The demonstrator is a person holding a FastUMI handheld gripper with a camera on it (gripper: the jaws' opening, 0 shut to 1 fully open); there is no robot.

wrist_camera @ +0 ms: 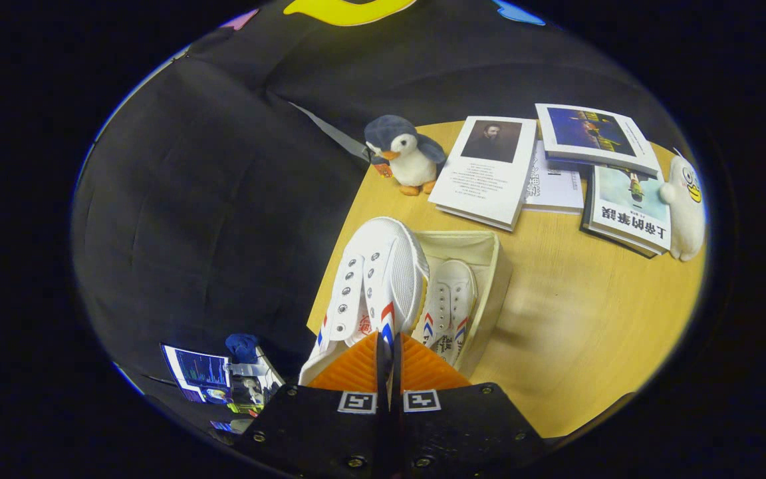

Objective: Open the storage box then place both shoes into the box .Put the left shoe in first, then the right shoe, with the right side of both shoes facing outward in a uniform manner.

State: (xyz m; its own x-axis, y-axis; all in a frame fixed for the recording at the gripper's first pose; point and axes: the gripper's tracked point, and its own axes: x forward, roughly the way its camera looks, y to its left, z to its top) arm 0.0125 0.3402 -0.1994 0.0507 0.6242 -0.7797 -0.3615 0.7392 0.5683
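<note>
My gripper (388, 346) is shut on the heel edge of a white canvas shoe (376, 279) with red and blue stripes, which I hold lifted and tilted over the left side of the open cream storage box (496, 279). The other white shoe (449, 303) lies inside the box, laces up, to the right of the held one. The held shoe hides the box's left wall.
The box stands on a wooden table (589, 332). Beyond it sit a plush penguin (403, 156), several books (489, 169) and a white plush toy (685, 206) at the far right. A screen (200, 372) shows low at the left, off the table.
</note>
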